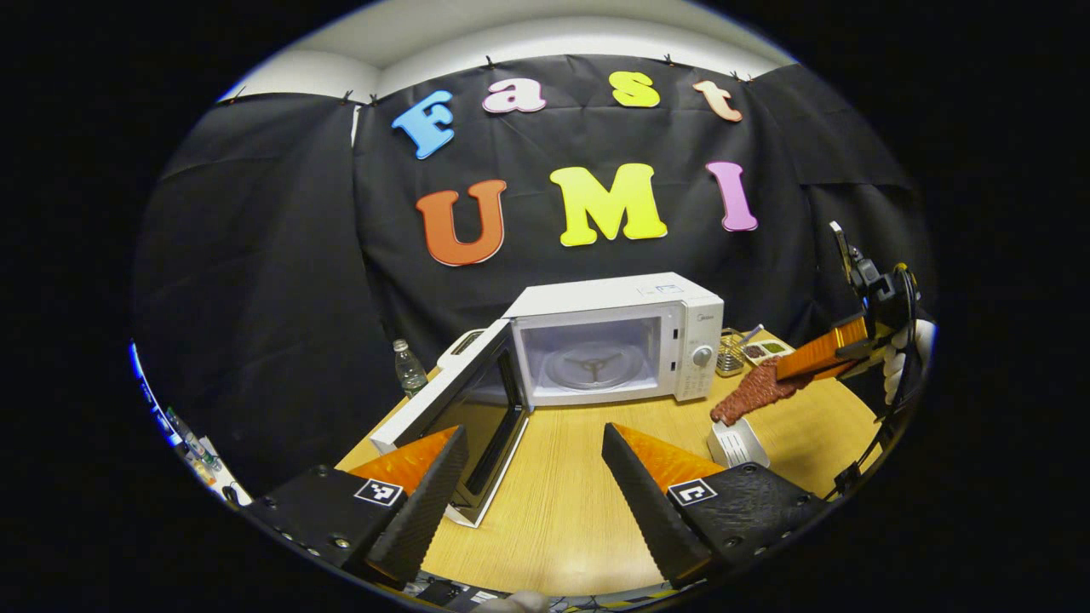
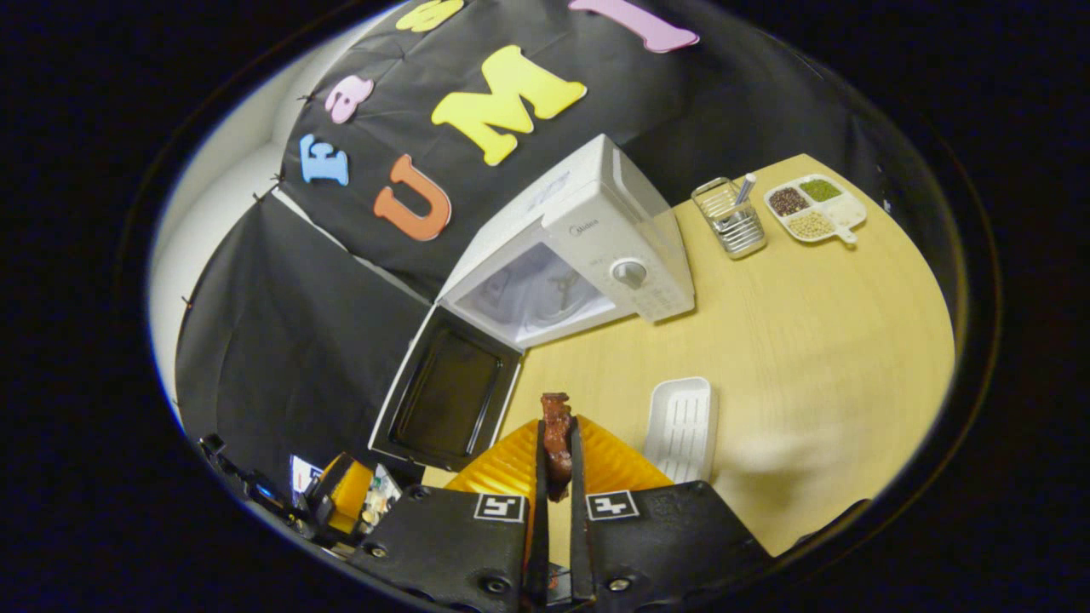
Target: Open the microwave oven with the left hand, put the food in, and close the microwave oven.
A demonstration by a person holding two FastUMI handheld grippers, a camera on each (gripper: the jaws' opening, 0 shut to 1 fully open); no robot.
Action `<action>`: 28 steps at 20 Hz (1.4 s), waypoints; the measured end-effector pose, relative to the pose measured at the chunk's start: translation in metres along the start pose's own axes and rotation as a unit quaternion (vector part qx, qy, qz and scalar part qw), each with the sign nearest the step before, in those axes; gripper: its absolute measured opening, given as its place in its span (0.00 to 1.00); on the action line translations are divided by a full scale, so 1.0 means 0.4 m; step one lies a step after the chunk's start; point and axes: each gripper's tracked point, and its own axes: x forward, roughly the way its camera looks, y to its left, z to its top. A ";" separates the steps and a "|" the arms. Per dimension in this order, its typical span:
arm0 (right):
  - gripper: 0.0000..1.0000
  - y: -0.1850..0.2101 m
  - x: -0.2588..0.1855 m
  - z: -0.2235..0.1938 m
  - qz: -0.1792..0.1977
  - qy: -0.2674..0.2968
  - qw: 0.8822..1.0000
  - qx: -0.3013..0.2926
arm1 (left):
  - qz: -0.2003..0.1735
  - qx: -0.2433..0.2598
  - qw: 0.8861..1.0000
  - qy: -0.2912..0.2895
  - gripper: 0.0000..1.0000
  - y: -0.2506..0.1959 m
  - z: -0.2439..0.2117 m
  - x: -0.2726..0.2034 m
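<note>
The white microwave stands at the back of the wooden table with its door swung wide to the left, showing the glass turntable inside. My left gripper hangs open over the table in front of the door, with nothing between its fingers. A reddish-brown strip of food is held above the table, and my right gripper is shut on it. The food hangs above a white tray, to the right of the microwave's front.
A wire holder with a utensil and a divided dish of grains sit right of the microwave. A plastic bottle stands left of the door. A gloved hand holds the right gripper.
</note>
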 end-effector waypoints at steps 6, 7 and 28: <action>0.13 0.129 0.084 -0.049 -0.042 -0.133 0.988 0.061 | -0.089 0.011 0.996 -0.021 0.97 0.043 -0.028 -0.010; 0.13 0.154 0.106 -0.056 -0.037 -0.140 0.987 0.073 | -0.093 0.007 0.995 -0.023 0.97 0.054 -0.026 -0.022; 0.13 0.060 0.832 0.144 -0.096 -0.316 0.919 0.215 | -0.034 -0.014 0.999 0.005 0.97 0.179 -0.126 0.056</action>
